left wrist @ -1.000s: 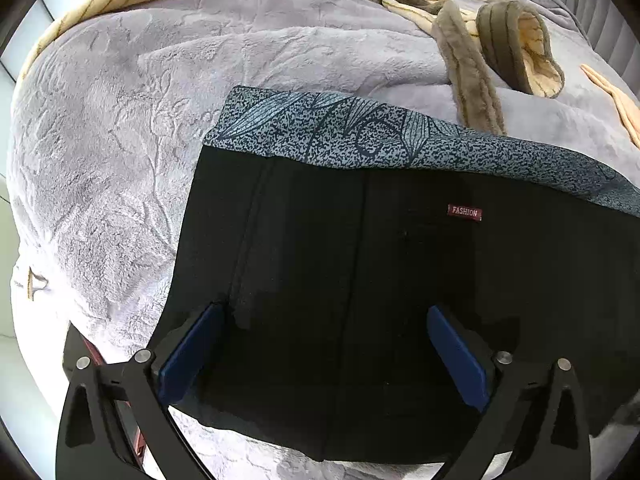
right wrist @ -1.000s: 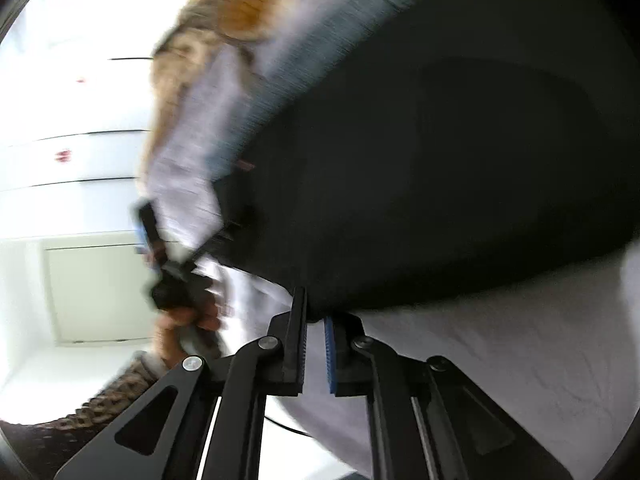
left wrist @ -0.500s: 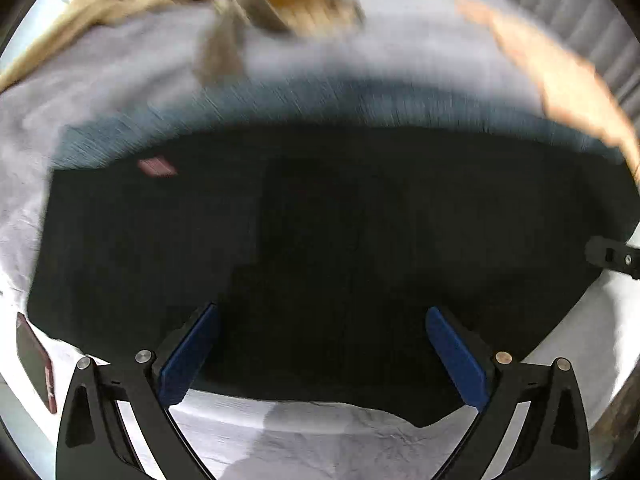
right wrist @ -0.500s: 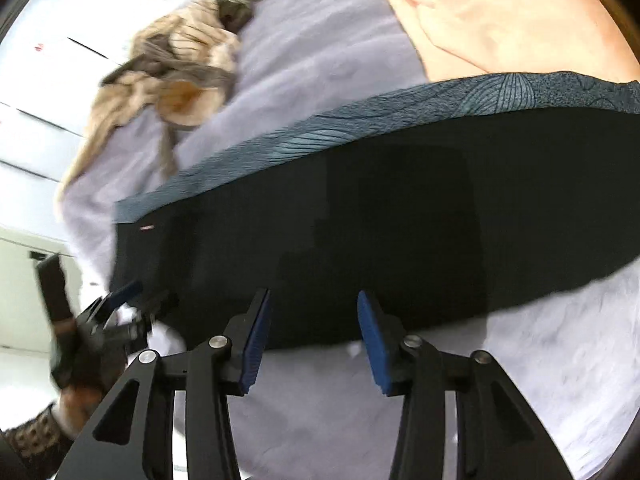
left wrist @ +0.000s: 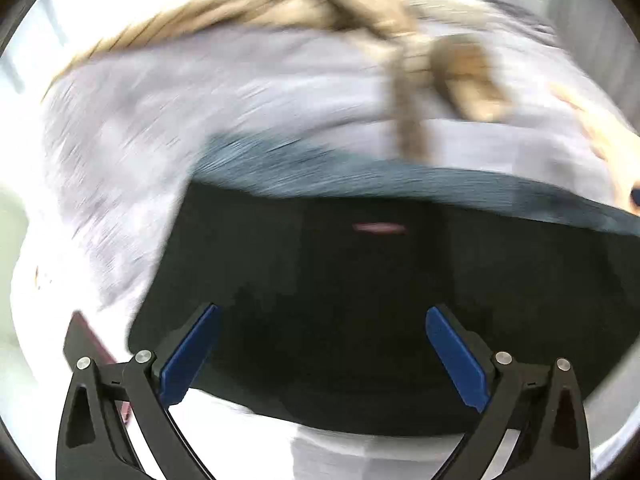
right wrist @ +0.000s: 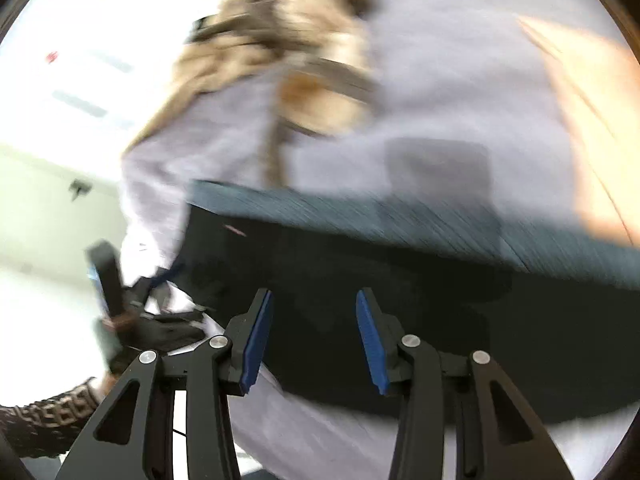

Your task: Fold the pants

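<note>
Although motion blur smears both views and leaves the weave of the tan knit garment [left wrist: 404, 92] at upper centre unreadable, one pair of folded black pants [left wrist: 380, 288] can be made out on the grey blanket [left wrist: 224, 92], filling the lower centre, their long axis running left to right, the blue-grey patterned band [left wrist: 360, 178] along their upper edge, and their right end cut off by the frame. Two grippers are counted: the left gripper [left wrist: 320, 340] hangs over the pants, jaws wide apart and empty. The right gripper [right wrist: 314, 332], whose jaws have just been opening, stands partly apart with nothing between them.
</note>
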### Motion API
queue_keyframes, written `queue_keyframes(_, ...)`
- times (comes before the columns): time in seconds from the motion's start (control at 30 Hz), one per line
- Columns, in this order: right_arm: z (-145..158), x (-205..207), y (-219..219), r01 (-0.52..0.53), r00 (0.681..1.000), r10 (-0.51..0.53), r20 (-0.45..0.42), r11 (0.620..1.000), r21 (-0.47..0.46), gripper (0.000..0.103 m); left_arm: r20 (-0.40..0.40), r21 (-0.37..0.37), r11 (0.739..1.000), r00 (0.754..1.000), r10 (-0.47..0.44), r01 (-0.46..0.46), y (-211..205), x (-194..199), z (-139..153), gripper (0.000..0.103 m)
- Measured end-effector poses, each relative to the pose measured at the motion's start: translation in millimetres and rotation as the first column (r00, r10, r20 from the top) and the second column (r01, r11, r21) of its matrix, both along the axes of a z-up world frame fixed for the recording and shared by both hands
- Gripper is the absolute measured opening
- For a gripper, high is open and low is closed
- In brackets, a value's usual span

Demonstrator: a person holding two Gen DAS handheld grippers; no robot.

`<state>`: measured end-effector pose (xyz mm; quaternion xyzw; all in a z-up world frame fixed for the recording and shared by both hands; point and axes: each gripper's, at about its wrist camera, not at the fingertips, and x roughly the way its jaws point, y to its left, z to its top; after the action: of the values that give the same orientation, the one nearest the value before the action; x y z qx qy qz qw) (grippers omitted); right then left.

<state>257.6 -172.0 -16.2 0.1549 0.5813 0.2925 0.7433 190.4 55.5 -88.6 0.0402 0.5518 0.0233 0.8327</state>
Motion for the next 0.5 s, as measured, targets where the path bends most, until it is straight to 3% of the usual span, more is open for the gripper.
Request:
queue_keyframes(0.07,-9,25,45,-0.087,0.996,0.087,-0.022,0.996,0.005,0.047,-0.034,0.010,0.997,0.996,0.081,-0.081,35,0,-19,0.103)
queue_keyframes(0.17,-53,50,106,-0.165,0.977,0.166,-0.132,0.986,0.025,0.045,-0.023,-0.050,0.992,0.993,0.118,-0.119,59,0,-26,0.103)
queue_keyframes(0.23,-88,55,123,-0.164,0.973,0.151,-0.177,0.984,-0.063,0.036,-0.014,-0.057,0.993,0.995,0.103,-0.104,63,0,-27,0.103)
queue_keyframes(0.27,-97,59,124,-0.149,0.976,0.131,-0.172,0.984,-0.097,0.030,-0.004,-0.052,0.995,0.996,0.088,-0.088,63,-2,-28,0.103)
queue_keyframes(0.33,-112,72,108,-0.048,0.986,0.029,-0.167,0.993,-0.111,0.000,0.001,-0.049,0.996,0.998,0.070,-0.069,65,-2,-28,0.103)
queue_keyframes(0.43,-103,80,85,0.081,0.984,-0.105,-0.145,0.984,-0.160,0.001,-0.012,-0.060,0.995,0.997,0.083,-0.083,64,11,-21,0.103)
queue_keyframes(0.5,-80,74,87,0.064,0.993,-0.073,-0.095,0.994,-0.088,0.010,0.035,-0.098,0.992,0.996,0.081,-0.077,71,16,-5,0.103)
